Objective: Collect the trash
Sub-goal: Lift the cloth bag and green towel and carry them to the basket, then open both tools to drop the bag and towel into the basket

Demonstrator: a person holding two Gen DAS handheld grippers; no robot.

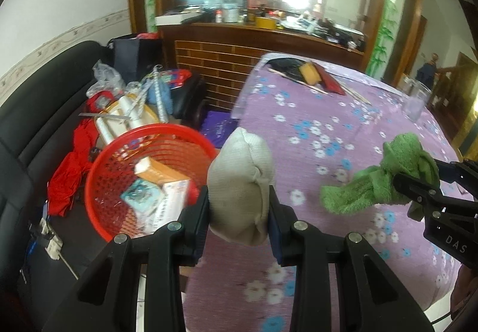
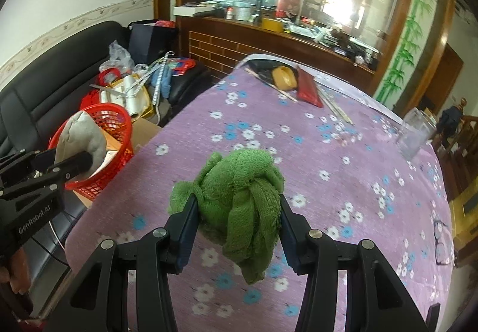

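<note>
Left to right. Red basket [image 1: 119,182], just off the table's [image 1: 343,128] left edge, already holding boxes. Left gripper [image 1: 239,206] is clamped across the middle of a grey cloth bundle [image 1: 242,176], held above the table's left edge beside the basket rim; the bundle looks soft, light and compressible, so a mid-body pinch should hold, though loose folds may sag. Right gripper [image 2: 237,227] grips a knotted green towel [image 2: 242,188] at its bulk, over the table's near middle, one tail hanging below the pads. The towel appears limp and light, best taken at the knot. Both grippers pitch steeply downward, side by side, the left nearer the basket.
</note>
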